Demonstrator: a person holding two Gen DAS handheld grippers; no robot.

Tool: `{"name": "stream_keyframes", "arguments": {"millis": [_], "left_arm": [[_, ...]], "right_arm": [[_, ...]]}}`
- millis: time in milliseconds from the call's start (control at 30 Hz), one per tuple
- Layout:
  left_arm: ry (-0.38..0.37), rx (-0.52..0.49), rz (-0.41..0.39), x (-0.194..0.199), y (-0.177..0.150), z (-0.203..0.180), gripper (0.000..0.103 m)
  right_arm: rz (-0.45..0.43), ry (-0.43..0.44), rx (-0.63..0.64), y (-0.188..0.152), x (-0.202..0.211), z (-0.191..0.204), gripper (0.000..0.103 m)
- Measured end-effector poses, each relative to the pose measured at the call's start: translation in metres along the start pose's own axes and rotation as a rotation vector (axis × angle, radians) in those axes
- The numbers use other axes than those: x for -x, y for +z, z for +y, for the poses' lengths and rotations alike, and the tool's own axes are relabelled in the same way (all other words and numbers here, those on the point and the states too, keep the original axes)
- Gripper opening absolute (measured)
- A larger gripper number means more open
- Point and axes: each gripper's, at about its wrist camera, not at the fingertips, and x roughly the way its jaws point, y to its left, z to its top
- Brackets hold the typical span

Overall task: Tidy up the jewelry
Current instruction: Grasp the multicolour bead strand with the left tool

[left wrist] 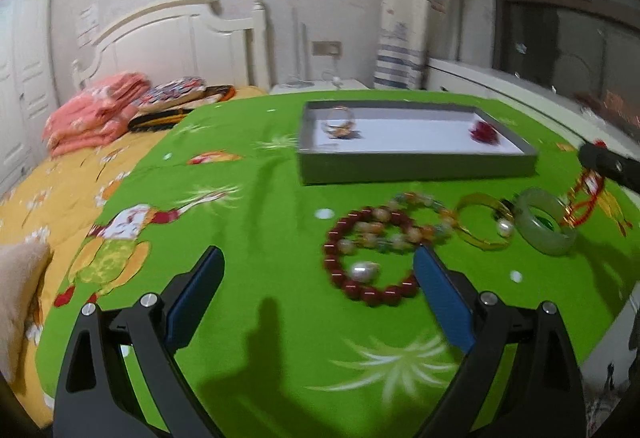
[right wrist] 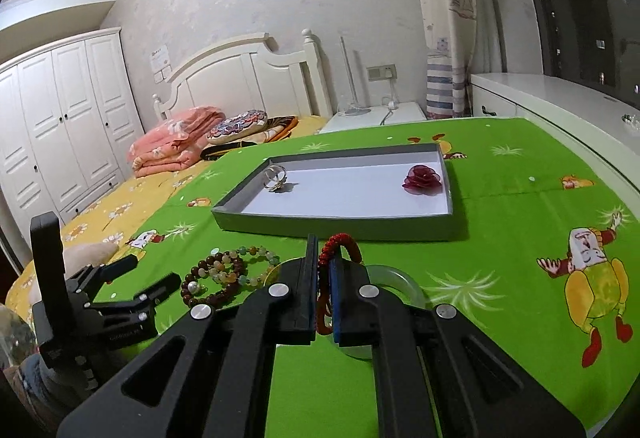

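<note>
On the bench, over a glossy green cartoon-print cloth [right wrist: 500, 198], sits a shallow grey tray [right wrist: 400, 228] of card-like stock with a white floor. Inside it: a metal ring [right wrist: 275, 176] near one end, a dark red petalled flower piece [right wrist: 422, 178] near the other, well apart. Before the tray lies loose jewelry: a round-bead dark red bracelet [left wrist: 368, 270] overlapping a pale mixed-bead bracelet [left wrist: 412, 222], a translucent amber bangle [left wrist: 482, 224], a smooth thick jade-green bangle [left wrist: 546, 224]. The right claw [right wrist: 324, 278] is clamped on a red woven cord bracelet [right wrist: 340, 248], whose loop stands up above the tips, just above the green bangle. The left claw [left wrist: 316, 278] stands wide apart, empty, with the red beads near its right blue pad
</note>
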Motion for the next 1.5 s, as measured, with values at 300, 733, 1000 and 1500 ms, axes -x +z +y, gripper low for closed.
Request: {"name": "stream_keyframes", "arguments": {"millis": [300,733,1000,1500], "left_arm": [[-0.013,-0.273,0.049,-0.024,0.014,-0.051,0.089],[-0.062,-0.23,0.167,-0.058,0.031,-0.064,0.058],[-0.028,-0.187,0.166,-0.062,0.027,-0.061,0.011],[-0.115,0.026,0.048,-0.029,0.027,-0.026,0.009]], "right_arm": [[-0.012,0.033,-0.029,-0.003,0.006,-0.007,0.006],[-0.022,0.048,-0.07,-0.004,0.01,-0.017,0.007],[-0.027,0.04,-0.095,-0.005,0.013,-0.025,0.007],[-0.028,0.041,-0.083,-0.003,0.014,-0.02,0.007]]}}
